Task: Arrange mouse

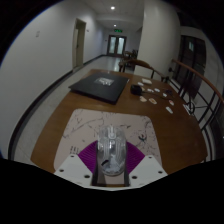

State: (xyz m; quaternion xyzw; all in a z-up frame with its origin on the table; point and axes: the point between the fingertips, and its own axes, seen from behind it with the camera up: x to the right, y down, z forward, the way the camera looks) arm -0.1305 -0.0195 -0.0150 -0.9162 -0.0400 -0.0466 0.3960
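Note:
My gripper [111, 160] is shut on a pale grey-white glossy mouse [110, 148]. The mouse stands upright between the purple pads [88, 158], with a pad against each of its sides. I hold it above the near edge of a wooden table [70, 112], over a white sheet with line drawings [90, 127]. A black rectangular mat [100, 84] lies flat at the far side of the table. The lower part of the mouse is hidden between the fingers.
A small dark object [136, 88] sits just right of the black mat. Some white items [158, 97] lie further right. Chairs [195, 85] stand along the table's right side. A corridor with doors [118, 45] runs beyond.

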